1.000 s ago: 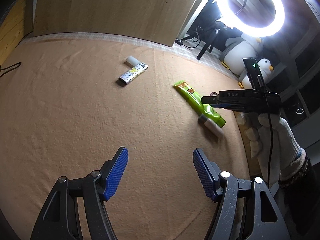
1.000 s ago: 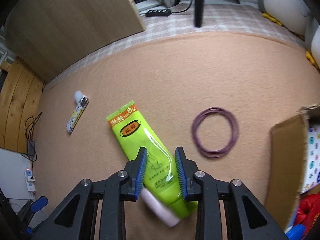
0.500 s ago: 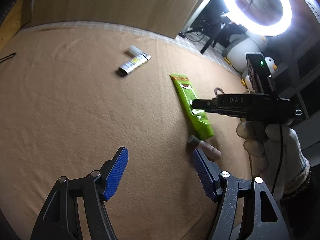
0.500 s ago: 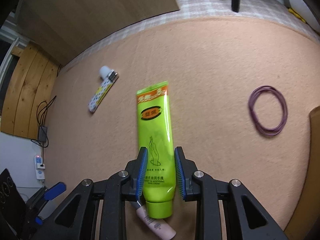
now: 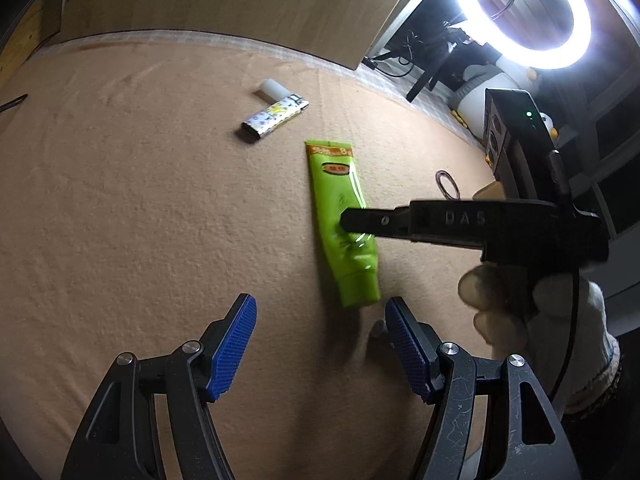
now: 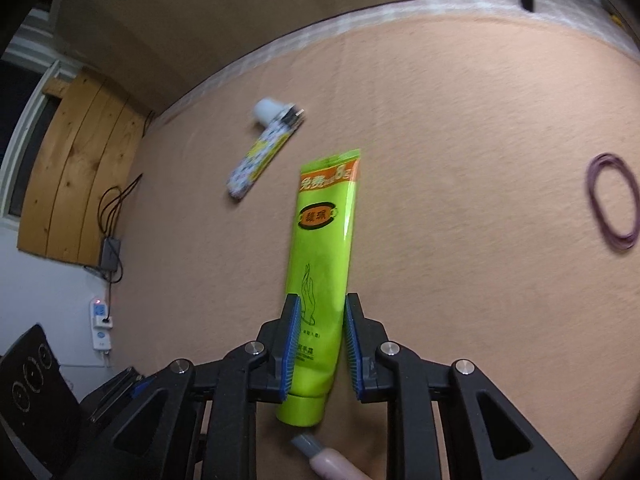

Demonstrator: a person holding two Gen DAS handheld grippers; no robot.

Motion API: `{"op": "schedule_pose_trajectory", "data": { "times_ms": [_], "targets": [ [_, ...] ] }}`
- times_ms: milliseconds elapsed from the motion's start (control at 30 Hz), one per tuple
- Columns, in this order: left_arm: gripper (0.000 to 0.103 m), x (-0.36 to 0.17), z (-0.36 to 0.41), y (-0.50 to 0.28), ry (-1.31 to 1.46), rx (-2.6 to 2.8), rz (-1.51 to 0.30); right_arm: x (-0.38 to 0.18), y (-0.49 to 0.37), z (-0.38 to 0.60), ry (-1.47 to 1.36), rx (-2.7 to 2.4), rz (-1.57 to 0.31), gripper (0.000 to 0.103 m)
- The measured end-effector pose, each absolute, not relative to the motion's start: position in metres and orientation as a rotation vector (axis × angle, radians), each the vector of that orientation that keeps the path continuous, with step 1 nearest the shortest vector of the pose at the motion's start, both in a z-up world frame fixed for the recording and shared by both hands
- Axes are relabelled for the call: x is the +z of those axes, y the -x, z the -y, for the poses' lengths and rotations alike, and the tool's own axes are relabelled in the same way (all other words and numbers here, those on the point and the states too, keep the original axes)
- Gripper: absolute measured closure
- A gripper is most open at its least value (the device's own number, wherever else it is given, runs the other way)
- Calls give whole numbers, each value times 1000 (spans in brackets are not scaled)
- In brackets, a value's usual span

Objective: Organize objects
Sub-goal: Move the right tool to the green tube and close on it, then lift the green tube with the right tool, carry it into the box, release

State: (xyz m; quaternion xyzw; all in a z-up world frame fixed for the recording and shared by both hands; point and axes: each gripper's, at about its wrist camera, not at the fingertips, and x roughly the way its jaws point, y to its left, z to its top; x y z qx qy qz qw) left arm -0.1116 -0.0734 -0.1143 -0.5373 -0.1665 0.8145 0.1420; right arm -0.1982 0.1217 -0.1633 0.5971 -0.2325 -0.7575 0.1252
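Note:
A bright green tube (image 6: 324, 248) is between the blue pads of my right gripper (image 6: 319, 320), whose jaws are closing on its lower half; its cap end hangs toward the camera. In the left wrist view the right gripper (image 5: 352, 222) reaches in from the right with the green tube (image 5: 344, 208) just over the orange cloth. My left gripper (image 5: 320, 344) is open and empty, low over the cloth right in front of the tube's cap. A pink tube with a grey cap (image 6: 320, 456) lies under the right gripper, mostly hidden.
A patterned lighter (image 5: 276, 116) and a small white cylinder (image 5: 274, 89) lie farther back. A purple band loop (image 6: 614, 206) lies at the right, near a cardboard box edge (image 5: 490, 192). A wooden board stands behind the cloth; a ring light (image 5: 524, 12) glares top right. A gloved hand (image 5: 520, 312) holds the right gripper.
The right gripper has carried the green tube leftward and swung it to point straight away, off the pink tube. Its jaws have narrowed a little. The left gripper has sunk slightly.

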Motion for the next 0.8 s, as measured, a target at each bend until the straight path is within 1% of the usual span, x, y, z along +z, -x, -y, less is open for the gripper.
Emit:
{"op": "schedule_pose_trajectory", "data": {
  "times_ms": [167,267,367,533,667,733,800],
  "targets": [
    [33,-124,78,115,1577,2324,466,-165,199,-92,-1735,-2158,628,83],
    [33,-132,75,122,1592,2298,454,-166,197,-90,-1730,-2132,662,81],
    [33,-140,73,131,1602,2274,453,-165,194,-91,-1720,-2122,690,81],
    [33,-142,68,140,1578,2248,452,-166,189,-93,-1720,-2111,721,80],
    [34,-142,61,143,1557,2236,416,-173,186,-93,-1716,-2082,759,79],
    [35,-142,60,143,1553,2241,411,-174,185,-90,-1707,-2069,774,80],
    [41,-142,61,143,1551,2255,407,-173,184,-89,-1701,-2087,764,81]
  ]
}}
